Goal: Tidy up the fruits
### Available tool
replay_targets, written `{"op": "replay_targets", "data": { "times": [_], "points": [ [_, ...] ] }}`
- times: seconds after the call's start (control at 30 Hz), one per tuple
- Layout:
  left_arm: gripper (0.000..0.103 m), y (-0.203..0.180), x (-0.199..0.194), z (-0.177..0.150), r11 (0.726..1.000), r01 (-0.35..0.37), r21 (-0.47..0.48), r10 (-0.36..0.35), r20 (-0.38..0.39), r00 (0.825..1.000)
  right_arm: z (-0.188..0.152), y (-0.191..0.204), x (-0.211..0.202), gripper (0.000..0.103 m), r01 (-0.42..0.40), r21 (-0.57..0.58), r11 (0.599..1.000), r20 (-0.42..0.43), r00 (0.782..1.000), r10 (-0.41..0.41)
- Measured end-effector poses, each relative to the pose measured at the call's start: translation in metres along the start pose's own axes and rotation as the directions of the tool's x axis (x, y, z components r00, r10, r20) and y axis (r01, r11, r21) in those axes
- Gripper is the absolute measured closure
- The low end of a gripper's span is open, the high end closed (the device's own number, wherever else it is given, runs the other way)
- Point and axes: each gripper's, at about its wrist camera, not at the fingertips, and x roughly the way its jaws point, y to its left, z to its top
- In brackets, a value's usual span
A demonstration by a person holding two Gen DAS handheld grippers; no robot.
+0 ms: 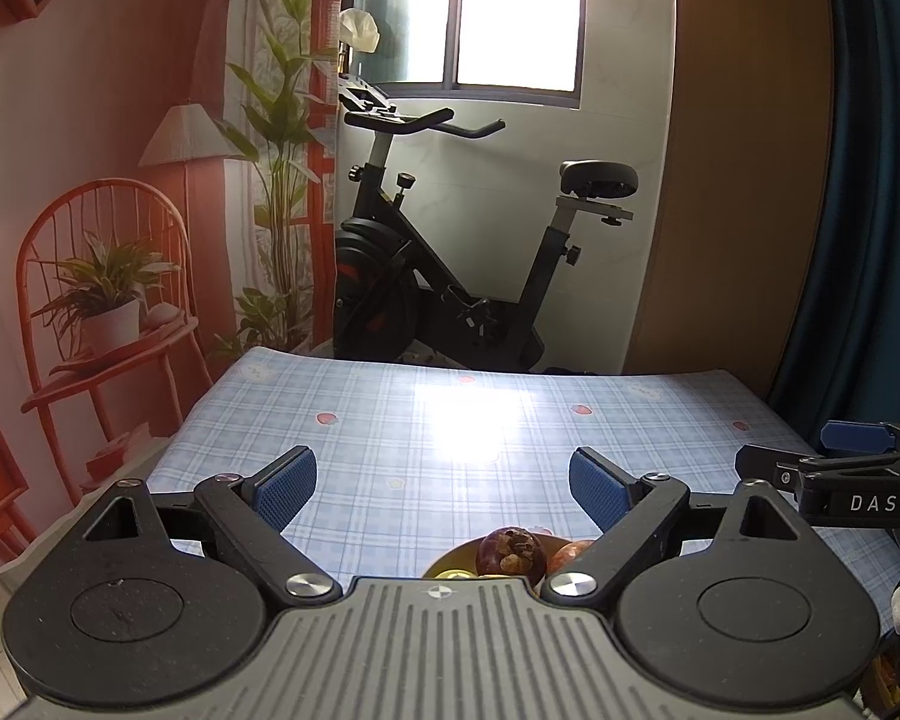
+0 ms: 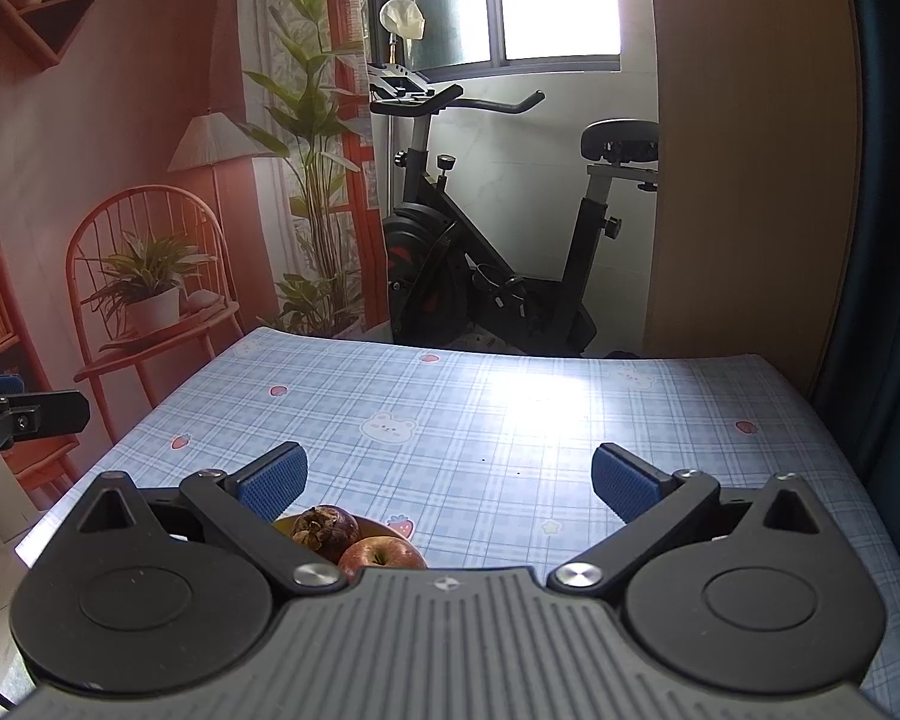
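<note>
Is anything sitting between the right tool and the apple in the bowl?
Nothing visible does. The right tool is open above the tablecloth; the apple lies low and left in the yellow bowl, touching the dark mangosteen, partly hidden by the tool's body.

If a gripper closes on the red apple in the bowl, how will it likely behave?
The apple looks round and glossy, so it may slip or roll. It touches the mangosteen, which would probably shift in the yellow bowl.
</note>
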Motion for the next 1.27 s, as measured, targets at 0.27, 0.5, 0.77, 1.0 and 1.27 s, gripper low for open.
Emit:
{"op": "replay_targets", "data": {
  "times": [0.27, 0.5, 0.77, 1.0, 1.27],
  "points": [
    [0.010, -0.0003, 0.0004, -0.0005, 1.000, 0.002, 0.000, -0.002, -0.001, 1.000, 0.0001, -0.0004, 0.0001, 0.000, 0.000, 0.001, 1.000, 0.000, 1.000, 0.000],
    [0.010, 0.0024, 0.0036, 0.0004, 1.000, 0.007, -0.008, -0.007, -0.011, 1.000, 0.0001, -0.0016, -0.0011, 0.000, 0.002, 0.004, 1.000, -0.003, 1.000, -0.002],
    [0.010, 0.0032, 0.0026, 0.0010, 1.000, 0.011, -0.015, -0.011, -0.012, 1.000, -0.0001, -0.0019, -0.0016, 0.000, 0.003, 0.002, 1.000, -0.001, 1.000, -0.003],
    [0.009, 0.0039, -0.0002, 0.0005, 1.000, 0.016, -0.005, -0.016, 0.000, 1.000, -0.0004, -0.0021, -0.0016, 0.000, 0.002, 0.003, 1.000, -0.002, 1.000, -0.002],
    [0.009, 0.0080, -0.0018, -0.0001, 1.000, 0.023, -0.001, -0.023, 0.005, 1.000, -0.0005, -0.0010, -0.0009, 0.000, 0.001, 0.005, 1.000, -0.004, 1.000, -0.001]
  ]
}}
